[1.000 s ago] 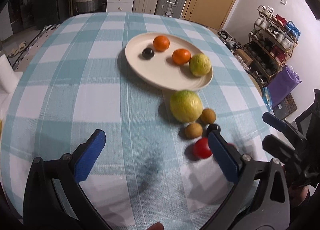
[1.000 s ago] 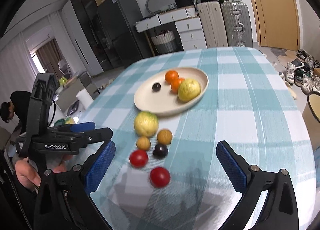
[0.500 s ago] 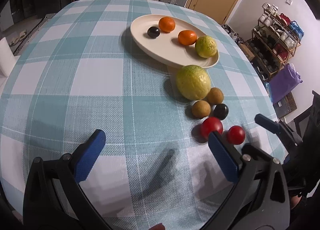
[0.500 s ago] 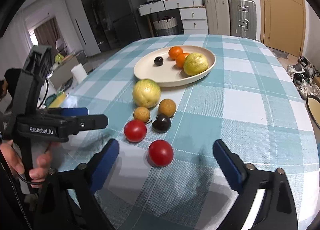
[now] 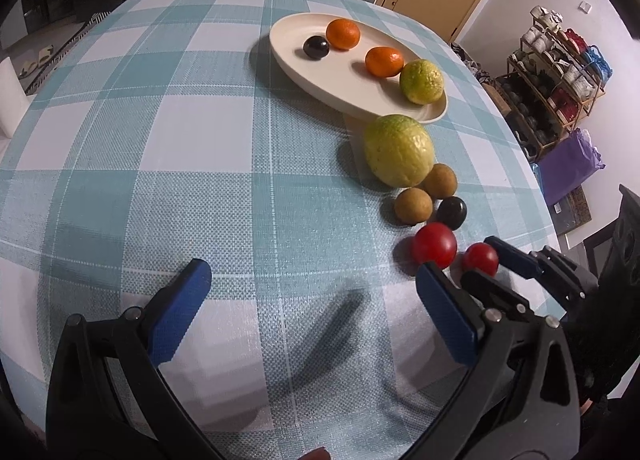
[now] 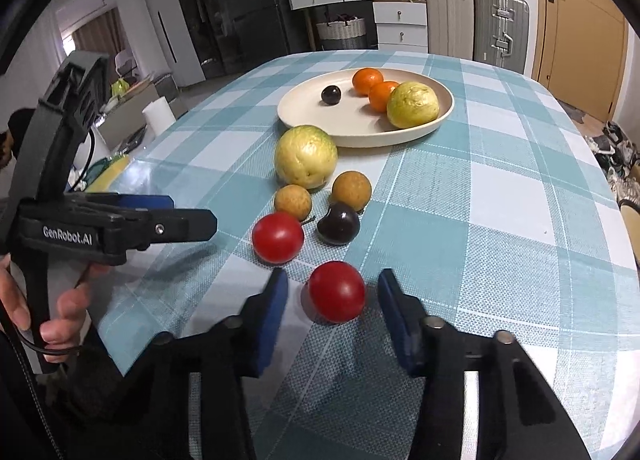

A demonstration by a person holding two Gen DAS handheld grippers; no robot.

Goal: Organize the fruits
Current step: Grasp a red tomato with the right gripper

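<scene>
A cream plate [image 6: 352, 127] on the checked tablecloth holds two oranges [image 6: 367, 80], a dark plum [image 6: 331, 94] and a yellow-green guava [image 6: 412, 104]. In front of it lie a larger guava [image 6: 306, 156], two brown longans [image 6: 351, 188], a dark plum [image 6: 338, 223] and two red tomatoes. My right gripper [image 6: 332, 300] is partly closed around the nearer tomato [image 6: 337, 291], with gaps on both sides. The other tomato [image 6: 277, 237] lies to its left. My left gripper [image 5: 308, 300] is open and empty over bare cloth, left of the tomatoes [image 5: 434, 245].
The table's right edge [image 6: 624, 260] is near. Suitcases [image 6: 500, 29], drawers and a door stand behind the table. A shoe rack [image 5: 560, 59] stands on the right in the left wrist view. The left gripper's body [image 6: 100, 227] sits left of the fruit.
My right gripper has moved forward and down onto the nearer tomato and its jaws have narrowed around it. My left gripper has come closer to the table and stays open.
</scene>
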